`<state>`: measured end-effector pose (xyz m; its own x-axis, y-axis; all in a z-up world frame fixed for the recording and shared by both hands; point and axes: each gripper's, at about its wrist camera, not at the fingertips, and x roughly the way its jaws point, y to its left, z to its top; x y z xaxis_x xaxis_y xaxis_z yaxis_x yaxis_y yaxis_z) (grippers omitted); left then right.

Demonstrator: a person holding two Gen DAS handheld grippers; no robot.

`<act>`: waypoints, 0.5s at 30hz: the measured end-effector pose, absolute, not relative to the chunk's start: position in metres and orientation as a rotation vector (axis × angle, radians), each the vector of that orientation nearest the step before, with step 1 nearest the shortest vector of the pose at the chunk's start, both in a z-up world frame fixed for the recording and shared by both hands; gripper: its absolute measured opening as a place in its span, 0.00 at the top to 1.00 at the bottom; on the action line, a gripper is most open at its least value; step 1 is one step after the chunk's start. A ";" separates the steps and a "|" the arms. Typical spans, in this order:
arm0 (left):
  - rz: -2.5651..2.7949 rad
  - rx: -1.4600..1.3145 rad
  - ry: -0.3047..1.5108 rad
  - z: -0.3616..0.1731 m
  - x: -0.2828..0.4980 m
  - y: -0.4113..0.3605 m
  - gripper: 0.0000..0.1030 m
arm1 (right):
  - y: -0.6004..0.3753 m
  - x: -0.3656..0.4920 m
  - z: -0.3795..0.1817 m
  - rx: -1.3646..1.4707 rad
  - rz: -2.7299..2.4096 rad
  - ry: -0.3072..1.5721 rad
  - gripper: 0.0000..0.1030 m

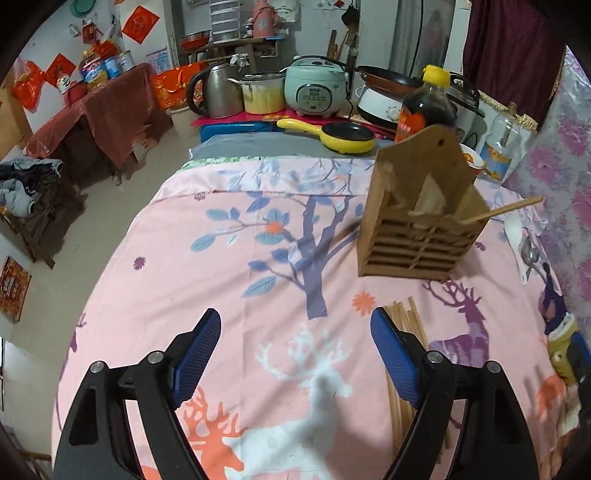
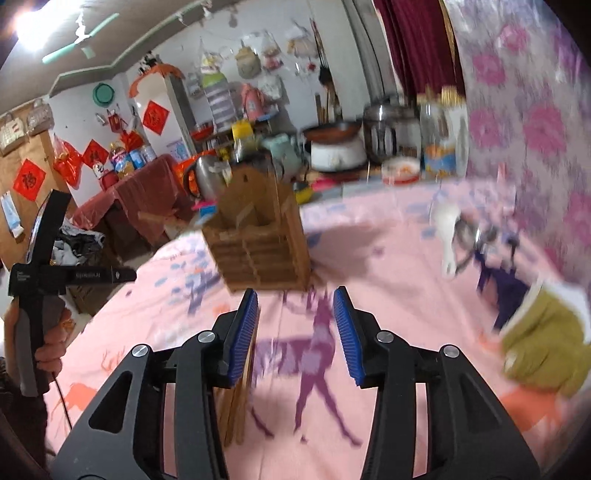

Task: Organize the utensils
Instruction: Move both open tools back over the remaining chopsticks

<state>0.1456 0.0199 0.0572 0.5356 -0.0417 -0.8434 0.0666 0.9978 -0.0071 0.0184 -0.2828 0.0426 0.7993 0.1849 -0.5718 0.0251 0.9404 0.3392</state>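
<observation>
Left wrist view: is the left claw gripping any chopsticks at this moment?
No. The left claw is wide open with only tablecloth between its pads, and the loose chopsticks lie beside its right finger.

Both wrist views look forward, low over the pink tablecloth (image 1: 229, 280); both share the wooden utensil holder (image 1: 417, 225) ahead.

White walls (image 1: 48, 48) with red paper decorations (image 1: 140, 24), dark red curtain (image 1: 513, 48) — ceiling light (image 2: 31, 27) glaring

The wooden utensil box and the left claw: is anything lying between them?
In the left wrist view, only bare pink cloth lies between the open left claw and the wooden utensil box. The chopstick bundle lies off that line, beside the claw's right finger.
</observation>
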 end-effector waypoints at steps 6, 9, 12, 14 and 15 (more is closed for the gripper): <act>-0.156 0.024 1.047 0.003 0.094 0.001 0.20 | -0.268 0.012 -0.014 0.388 0.170 0.797 0.54; -0.231 0.036 1.064 -0.017 0.066 -0.010 0.20 | -0.261 0.012 -0.027 0.372 0.189 0.852 0.54; -0.323 0.034 1.075 -0.029 0.044 -0.020 0.20 | -0.260 0.012 -0.027 0.360 0.176 0.838 0.46; -0.357 0.047 1.077 -0.029 0.039 -0.023 0.20 | -0.260 0.012 -0.027 0.350 0.154 0.833 0.42; -0.380 0.065 1.077 -0.031 0.034 -0.027 0.20 | -0.262 0.012 -0.027 0.351 0.152 0.834 0.42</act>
<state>0.0338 -0.0274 -0.0313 0.4160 -0.2712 -0.8680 0.3340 0.9334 -0.1315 0.0121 -0.2620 -0.0271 0.6649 0.2682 -0.6971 0.0050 0.9317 0.3632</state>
